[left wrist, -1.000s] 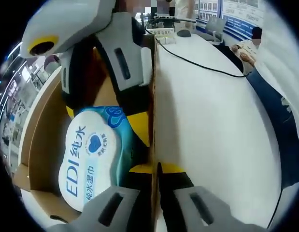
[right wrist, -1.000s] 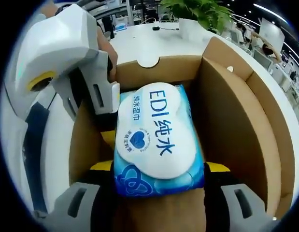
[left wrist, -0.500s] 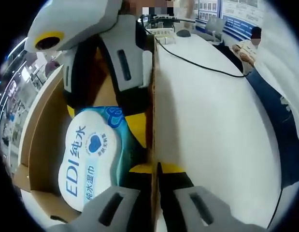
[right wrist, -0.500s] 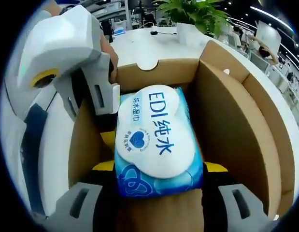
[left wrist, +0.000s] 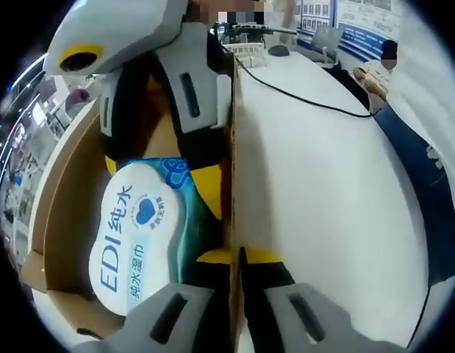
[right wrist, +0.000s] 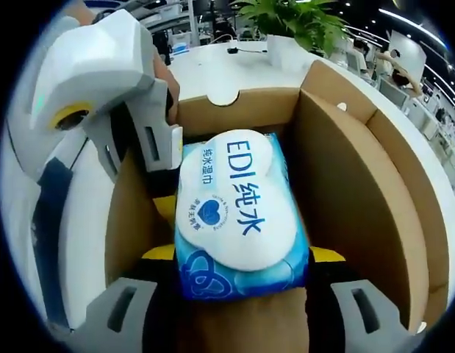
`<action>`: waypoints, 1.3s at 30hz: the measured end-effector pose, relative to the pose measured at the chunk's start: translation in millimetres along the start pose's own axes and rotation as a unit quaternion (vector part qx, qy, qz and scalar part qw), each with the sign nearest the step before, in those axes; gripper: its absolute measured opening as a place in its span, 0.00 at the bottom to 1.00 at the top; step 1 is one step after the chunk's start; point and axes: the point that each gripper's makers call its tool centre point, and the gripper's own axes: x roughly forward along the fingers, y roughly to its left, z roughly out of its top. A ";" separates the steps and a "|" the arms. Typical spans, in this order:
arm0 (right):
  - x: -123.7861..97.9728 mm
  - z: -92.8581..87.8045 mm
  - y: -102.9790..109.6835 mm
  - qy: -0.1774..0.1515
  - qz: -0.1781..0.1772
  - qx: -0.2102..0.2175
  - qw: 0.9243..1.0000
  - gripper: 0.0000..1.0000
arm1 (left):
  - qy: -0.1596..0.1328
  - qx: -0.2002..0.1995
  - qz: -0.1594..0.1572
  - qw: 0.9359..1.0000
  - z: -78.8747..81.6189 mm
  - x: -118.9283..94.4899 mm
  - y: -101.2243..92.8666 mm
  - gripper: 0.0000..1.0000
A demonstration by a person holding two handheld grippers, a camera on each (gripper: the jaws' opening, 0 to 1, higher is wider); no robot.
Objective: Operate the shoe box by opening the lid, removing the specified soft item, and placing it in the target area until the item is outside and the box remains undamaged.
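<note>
In the left gripper view, the left claw (left wrist: 238, 294) rises from the bottom centre, its jaws pressed onto the upright cardboard wall of the shoe box (left wrist: 230, 147), which runs up the middle of the frame between them. To the left of that wall, in the lower left, the pack of wet wipes (left wrist: 139, 228) lies inside the box, its white label with blue lettering facing up. The right claw (left wrist: 187, 173) reaches down from the upper left into the box, its jaws on either side of the pack's far end. To the right of the wall a white surface (left wrist: 323, 191) stretches away, with a black cable (left wrist: 301, 99) across it. In the right gripper view, the right claw (right wrist: 238, 283) comes up from the bottom edge, pinching the pack of wet wipes (right wrist: 238, 213) at frame centre between its two jaws. The pack sits within the open shoe box (right wrist: 352, 198), whose brown walls surround it. The left claw (right wrist: 150, 140) grips the box wall at the upper left. A green plant (right wrist: 293, 18) stands at the top.
</note>
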 end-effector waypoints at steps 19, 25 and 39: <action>-14.7 -23.9 -5.4 0.014 -0.003 0.007 1.000 0.67 | 0.001 0.000 0.000 1.000 -0.7 0.0 -0.6 0.01; -19.8 -31.5 -6.1 0.019 -0.004 0.007 1.000 0.67 | 0.000 0.000 0.000 1.000 -1.1 0.3 -0.2 0.01; -23.2 -37.7 -7.7 0.024 0.000 0.004 1.000 0.67 | -0.001 0.003 0.000 1.000 -0.9 -0.2 0.0 0.01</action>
